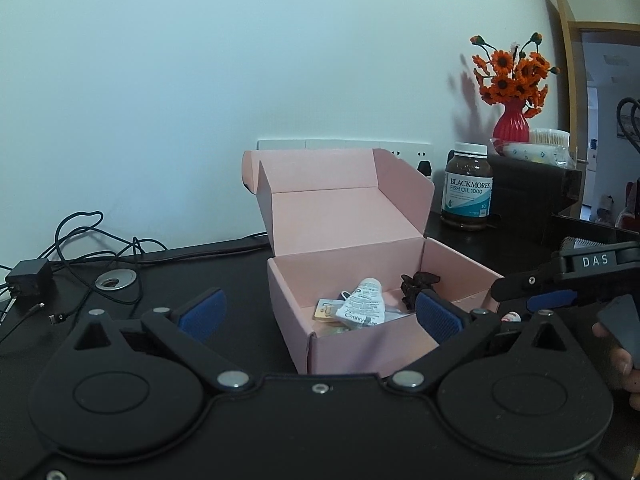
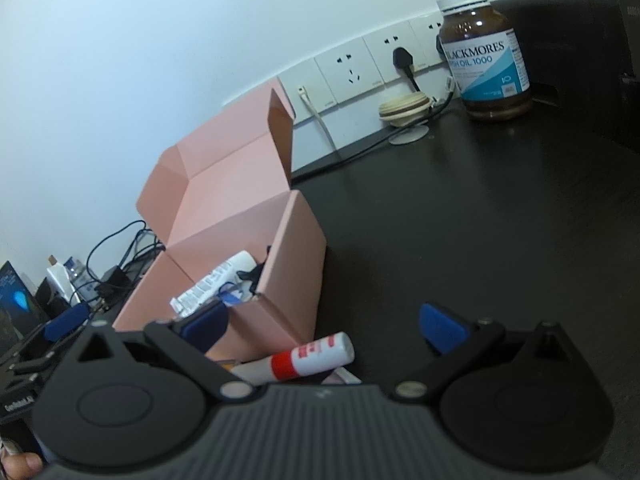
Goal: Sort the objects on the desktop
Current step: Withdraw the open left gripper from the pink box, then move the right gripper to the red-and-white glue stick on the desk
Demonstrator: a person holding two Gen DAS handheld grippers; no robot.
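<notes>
Both grippers, left (image 1: 318, 312) and right (image 2: 324, 326), hold jaws spread, empty. Your right hovers over the red-white tube (image 2: 308, 358) beside the pink box (image 1: 384, 272), positioned for pickup.

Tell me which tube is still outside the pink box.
The red-and-white tube, lying on the desk beside the pink box, between the right gripper fingers. The white tube lies inside.
</notes>
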